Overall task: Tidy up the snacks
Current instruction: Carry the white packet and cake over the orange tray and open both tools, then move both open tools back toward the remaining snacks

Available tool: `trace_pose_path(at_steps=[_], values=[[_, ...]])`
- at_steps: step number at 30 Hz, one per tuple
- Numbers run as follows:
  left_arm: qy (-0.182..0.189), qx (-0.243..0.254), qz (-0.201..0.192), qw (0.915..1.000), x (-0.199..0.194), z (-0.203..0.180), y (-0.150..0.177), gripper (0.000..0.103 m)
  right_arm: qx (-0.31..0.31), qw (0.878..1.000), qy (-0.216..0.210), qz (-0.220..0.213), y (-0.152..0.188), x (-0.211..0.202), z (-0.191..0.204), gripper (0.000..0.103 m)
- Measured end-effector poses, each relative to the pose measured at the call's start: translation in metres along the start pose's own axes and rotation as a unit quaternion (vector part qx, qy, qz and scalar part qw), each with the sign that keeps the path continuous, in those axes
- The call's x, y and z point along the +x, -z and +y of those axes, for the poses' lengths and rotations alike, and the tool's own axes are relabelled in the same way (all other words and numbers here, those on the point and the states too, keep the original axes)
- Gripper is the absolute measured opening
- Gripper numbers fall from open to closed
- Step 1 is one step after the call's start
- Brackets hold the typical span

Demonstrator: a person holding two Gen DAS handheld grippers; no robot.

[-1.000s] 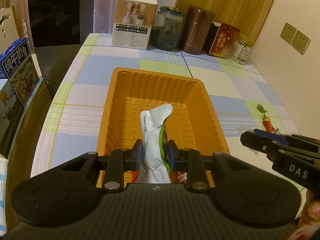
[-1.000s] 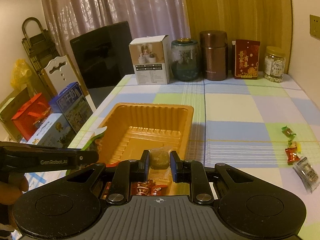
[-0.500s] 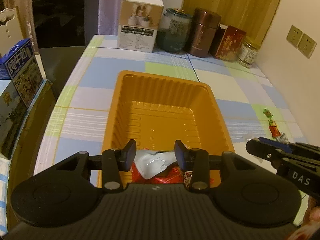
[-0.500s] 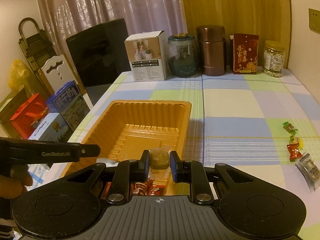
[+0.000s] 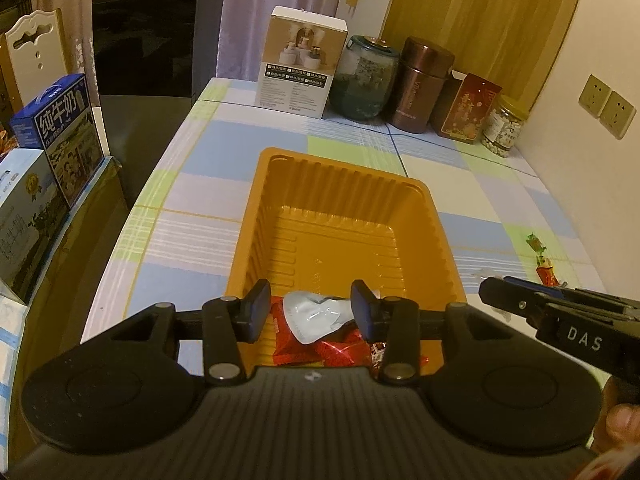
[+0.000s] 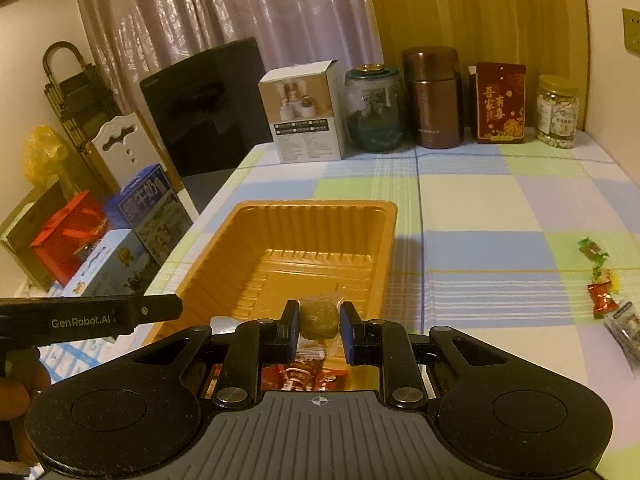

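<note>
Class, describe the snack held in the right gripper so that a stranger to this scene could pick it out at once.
Find the orange tray on the checked tablecloth. Over its near end, the right gripper is shut on a small clear packet with a round brown piece inside. The wrappers below it in the tray are red, and this one is see-through.

The far half of the orange tray (image 5: 340, 208) is lying bare, leaving free room in the middle of the frame, while a white pouch (image 5: 316, 314) and red wrappers (image 5: 320, 350) are crowding its near end. Beyond it a wide strip of bench (image 6: 480, 208) is standing clear up to the row of box (image 6: 304, 116), jars and tins along the top. Loose candies (image 6: 600, 280) are dotting the right edge. Milk cartons (image 5: 60, 128) are walling off the left.
</note>
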State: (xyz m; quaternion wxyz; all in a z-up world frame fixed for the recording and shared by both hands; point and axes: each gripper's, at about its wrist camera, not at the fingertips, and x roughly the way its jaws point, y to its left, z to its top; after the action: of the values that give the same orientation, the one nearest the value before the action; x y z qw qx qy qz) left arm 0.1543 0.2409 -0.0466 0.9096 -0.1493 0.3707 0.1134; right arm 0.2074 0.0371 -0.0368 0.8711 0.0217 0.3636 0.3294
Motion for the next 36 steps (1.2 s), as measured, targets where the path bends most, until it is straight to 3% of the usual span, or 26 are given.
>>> trace_pose_path(at_steps=[7,9,11,25,36], values=[[-0.003,-0.009,0.001,1.0,0.0,0.006,0.004,0.041,0.031,0.999,-0.027,0.001,-0.003,0.005,-0.003,0.025],[-0.004,-0.011,0.001,0.9999,-0.002,0.007,0.005,0.041,0.044,0.999,-0.023,-0.005,-0.004,0.003,-0.007,0.045],[-0.004,-0.012,0.001,0.9999,-0.004,0.008,0.006,0.041,0.054,0.998,-0.027,-0.008,-0.004,-0.001,-0.011,0.05],[0.011,-0.012,-0.003,0.9999,-0.037,-0.02,0.025,0.047,0.105,0.993,0.041,-0.027,0.017,-0.074,-0.053,0.05],[0.023,0.011,-0.003,0.9997,-0.069,-0.056,0.041,0.051,0.105,0.99,0.077,-0.051,0.03,-0.133,-0.064,0.051]])
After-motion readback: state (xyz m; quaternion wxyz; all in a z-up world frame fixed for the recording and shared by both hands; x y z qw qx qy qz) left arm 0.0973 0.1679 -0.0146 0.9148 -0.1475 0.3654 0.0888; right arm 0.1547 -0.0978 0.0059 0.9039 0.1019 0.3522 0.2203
